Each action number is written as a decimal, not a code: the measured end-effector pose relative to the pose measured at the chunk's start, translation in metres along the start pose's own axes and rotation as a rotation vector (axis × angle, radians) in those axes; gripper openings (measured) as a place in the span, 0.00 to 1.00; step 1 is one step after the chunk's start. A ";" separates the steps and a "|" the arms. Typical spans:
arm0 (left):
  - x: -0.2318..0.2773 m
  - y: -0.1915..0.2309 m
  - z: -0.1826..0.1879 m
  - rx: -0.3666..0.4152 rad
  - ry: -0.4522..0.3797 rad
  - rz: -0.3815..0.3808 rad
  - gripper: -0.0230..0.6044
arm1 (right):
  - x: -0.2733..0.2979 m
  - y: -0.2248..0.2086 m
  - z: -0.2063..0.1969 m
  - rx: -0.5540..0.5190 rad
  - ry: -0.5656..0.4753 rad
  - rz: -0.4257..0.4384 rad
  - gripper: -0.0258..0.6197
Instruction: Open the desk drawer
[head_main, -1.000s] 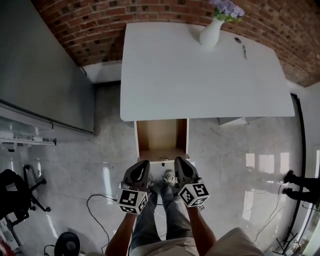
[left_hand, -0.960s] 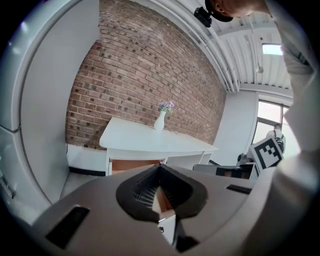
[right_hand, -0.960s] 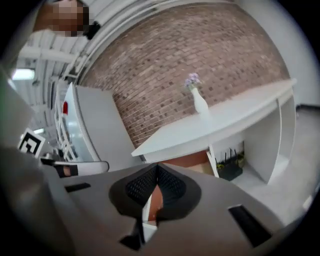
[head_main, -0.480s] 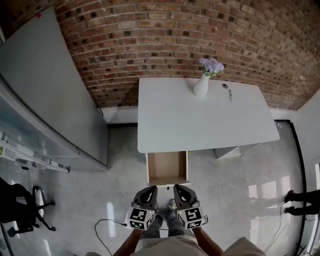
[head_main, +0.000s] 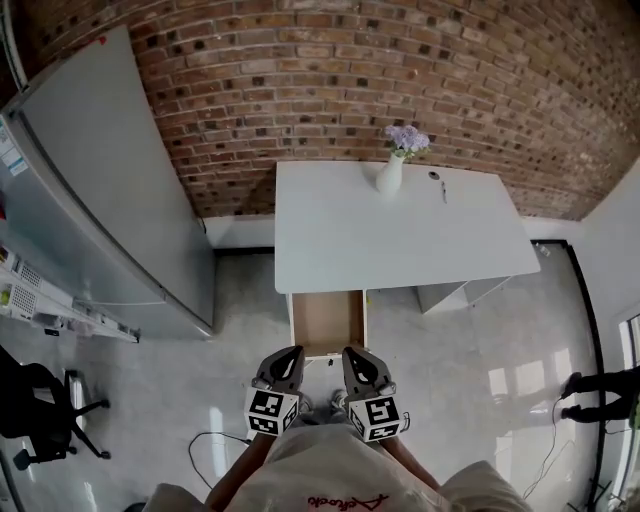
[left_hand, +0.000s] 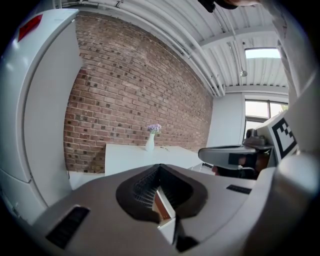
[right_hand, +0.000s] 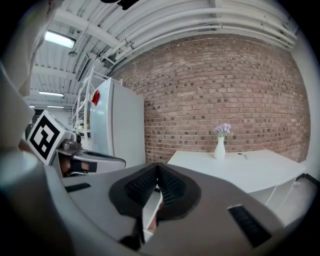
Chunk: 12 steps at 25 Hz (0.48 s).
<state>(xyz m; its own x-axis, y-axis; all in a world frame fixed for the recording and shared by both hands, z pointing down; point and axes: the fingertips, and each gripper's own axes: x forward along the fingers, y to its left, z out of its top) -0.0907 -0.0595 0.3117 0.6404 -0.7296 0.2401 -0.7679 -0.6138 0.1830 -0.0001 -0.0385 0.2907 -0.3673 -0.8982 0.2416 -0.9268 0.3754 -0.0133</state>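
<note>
since 1 second ago the desk (head_main: 400, 235) and its drawer (head_main: 327, 322) have shrunk toward the middle of the head view, and far more brick wall (head_main: 330, 90) now fills the top of the frame. the drawer stays pulled out from under the desk's front edge, its wooden inside open to view, just below centre.

the left gripper (head_main: 288, 356) and right gripper (head_main: 352, 356) sit side by side at lower centre, tips pointing up the frame toward the drawer front, just short of it and apart from it. in the left gripper view the left gripper (left_hand: 160, 167) has its ribbed pads drawn together at the tip with nothing between them. the right gripper (right_hand: 157, 168) looks the same in its own view: pads closed together, holding nothing.

a white vase (head_main: 389, 176) with pale purple flowers (head_main: 406, 138) stands at the desk's far edge. a tall grey cabinet (head_main: 110, 200) fills the left of the frame.
</note>
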 end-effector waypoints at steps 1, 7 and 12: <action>0.001 -0.001 0.005 0.003 -0.009 0.000 0.06 | -0.001 -0.002 0.003 -0.003 -0.005 -0.006 0.07; -0.001 -0.015 0.009 0.022 -0.019 -0.033 0.06 | -0.015 -0.010 -0.001 0.024 0.003 -0.053 0.07; -0.009 -0.021 0.003 0.019 -0.005 -0.048 0.06 | -0.021 -0.006 -0.002 0.038 0.008 -0.061 0.07</action>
<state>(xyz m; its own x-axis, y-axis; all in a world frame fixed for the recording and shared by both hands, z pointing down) -0.0798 -0.0410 0.3023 0.6762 -0.7010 0.2267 -0.7363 -0.6535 0.1757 0.0130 -0.0216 0.2881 -0.3097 -0.9172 0.2508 -0.9497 0.3112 -0.0347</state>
